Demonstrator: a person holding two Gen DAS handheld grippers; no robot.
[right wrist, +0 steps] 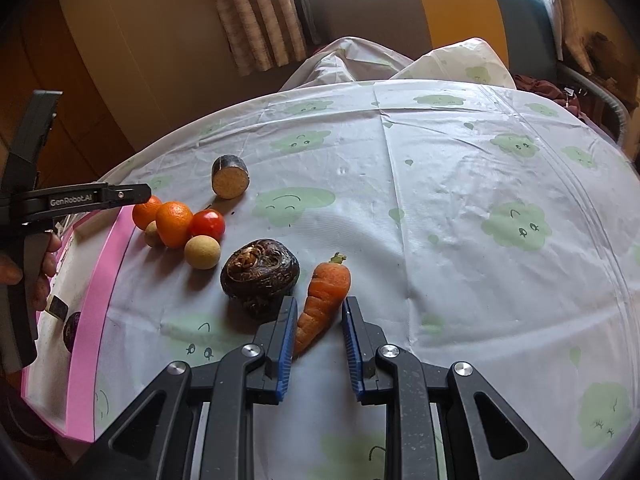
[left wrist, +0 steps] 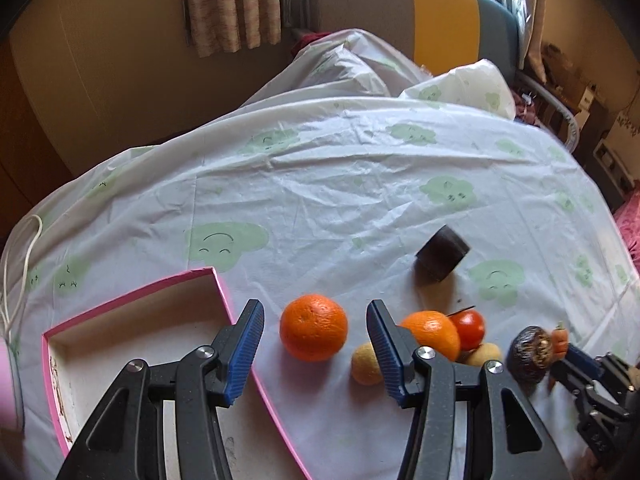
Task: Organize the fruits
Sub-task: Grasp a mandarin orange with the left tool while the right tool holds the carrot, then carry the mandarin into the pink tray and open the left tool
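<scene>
My left gripper (left wrist: 316, 328) is open with an orange (left wrist: 313, 327) lying on the cloth between its fingers. A second orange (left wrist: 434, 333), a red tomato (left wrist: 469, 328) and two small tan fruits (left wrist: 365, 364) lie just right of it. The pink box (left wrist: 132, 300) sits at the left, under the left finger. My right gripper (right wrist: 319, 326) is open around the lower end of a carrot (right wrist: 325, 298), not closed on it. A dark brown root (right wrist: 260, 272) lies just left of the carrot.
A dark cut cylinder piece (right wrist: 230, 176) lies farther back on the white cloth with green prints (right wrist: 440, 220). A dark purple item (right wrist: 72, 330) lies in the box. A white cord (left wrist: 16, 264) hangs at the far left edge. A sofa (left wrist: 400, 12) stands behind the table.
</scene>
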